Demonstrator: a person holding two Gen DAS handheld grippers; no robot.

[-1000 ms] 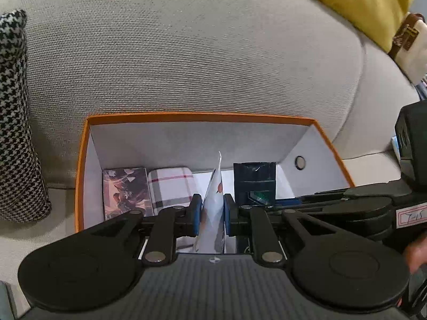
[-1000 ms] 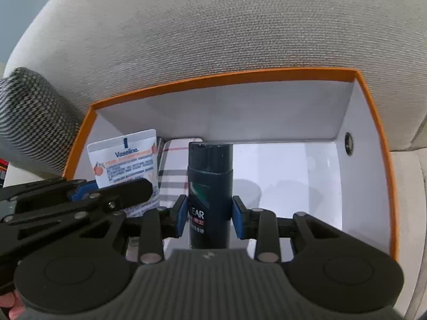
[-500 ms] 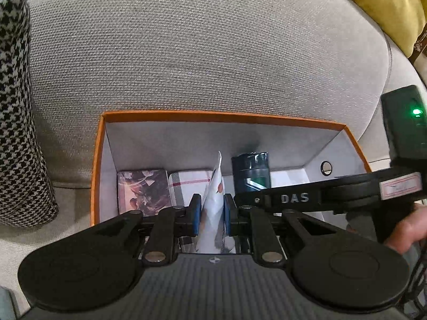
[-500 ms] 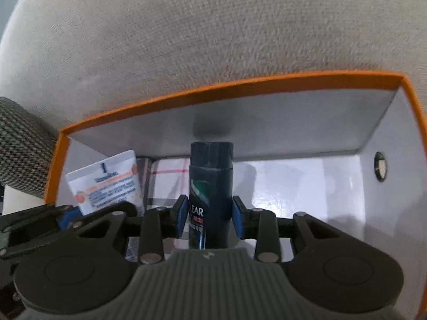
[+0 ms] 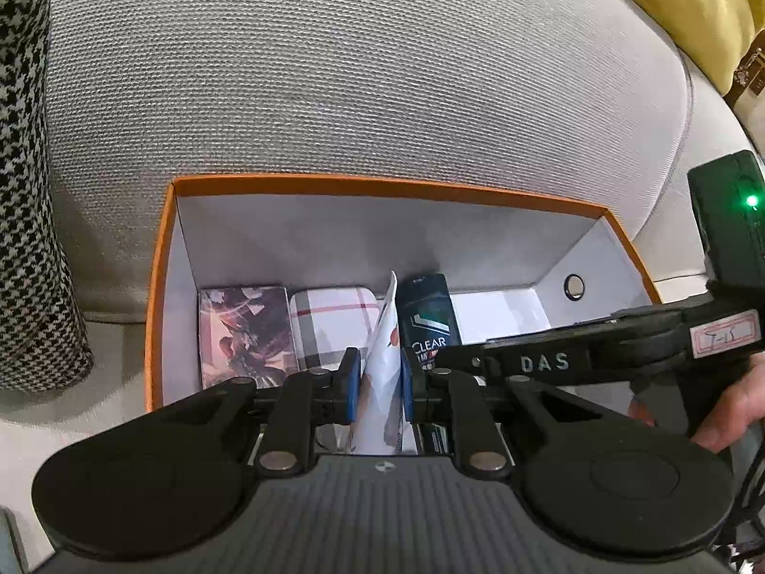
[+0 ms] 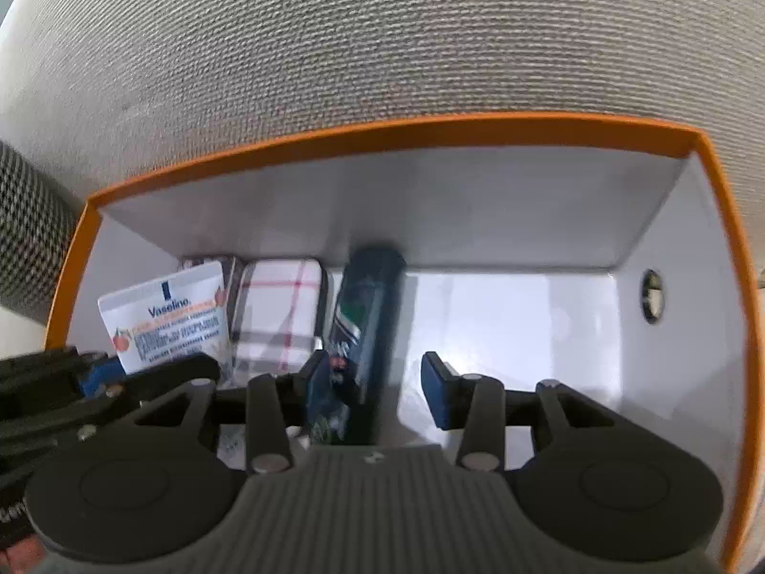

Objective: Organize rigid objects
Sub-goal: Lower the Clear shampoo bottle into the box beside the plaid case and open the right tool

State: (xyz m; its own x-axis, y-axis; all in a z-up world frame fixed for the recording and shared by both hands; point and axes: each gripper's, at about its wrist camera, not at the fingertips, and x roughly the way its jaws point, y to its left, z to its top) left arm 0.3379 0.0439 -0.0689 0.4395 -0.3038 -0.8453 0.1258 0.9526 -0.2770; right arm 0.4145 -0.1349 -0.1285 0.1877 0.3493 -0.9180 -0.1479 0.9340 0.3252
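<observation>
Left wrist: my left hand-held gripper (image 5: 378, 385) clamped white Vaseline sachet (image 5: 382, 378) over orange box (image 5: 382, 187).

Right wrist: my right hand-held gripper (image 6: 375, 385) stood apart; dark Clear bottle (image 6: 366, 330) lay inside box beside plaid case (image 6: 279, 315).

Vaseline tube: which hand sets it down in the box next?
Left. The left gripper is shut on the Vaseline tube above the orange box; the right gripper is open beside the Clear bottle.

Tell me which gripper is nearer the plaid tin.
Left. The left gripper, shut on the Vaseline tube, sits beside the plaid tin; the right gripper is past the Clear bottle.
</observation>
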